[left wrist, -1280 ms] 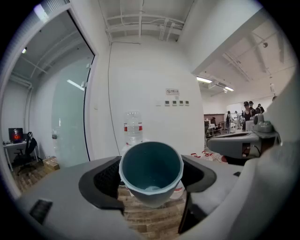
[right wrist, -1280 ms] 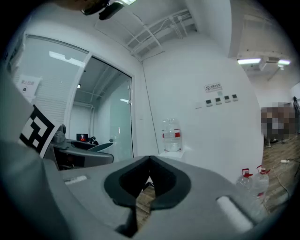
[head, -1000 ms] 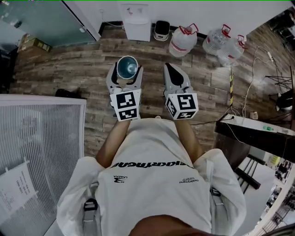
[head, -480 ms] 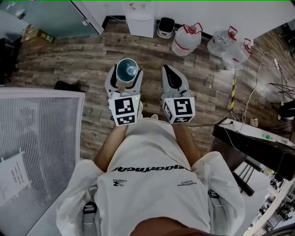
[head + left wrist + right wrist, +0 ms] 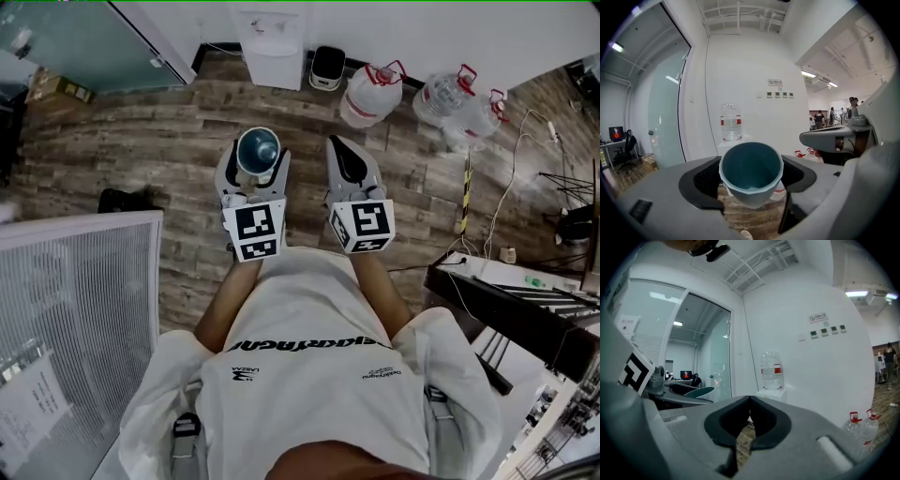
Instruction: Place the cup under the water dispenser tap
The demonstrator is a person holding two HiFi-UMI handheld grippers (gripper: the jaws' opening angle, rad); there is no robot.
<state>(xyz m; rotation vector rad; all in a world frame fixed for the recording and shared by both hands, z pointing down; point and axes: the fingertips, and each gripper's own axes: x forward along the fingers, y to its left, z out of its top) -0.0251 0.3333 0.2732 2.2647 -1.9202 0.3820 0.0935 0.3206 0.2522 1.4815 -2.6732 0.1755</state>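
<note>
A teal cup stands upright between the jaws of my left gripper, which is shut on its sides. In the left gripper view the cup fills the middle, its mouth facing the camera, with the left gripper pressed on both sides. The white water dispenser stands against the far wall, ahead of the cup; its clear bottle shows above the cup's rim. My right gripper is beside the left one, shut and empty. In its own view the right gripper points at the dispenser.
Large water bottles lie on the wood floor right of the dispenser, beside a small bin. A glass door is at far left, a white slatted panel at near left, a dark desk with cables at right.
Both grippers have been carried forward over the floor toward the dispenser and a little lower. The cup stays gripped in the left one; the right stays shut.
</note>
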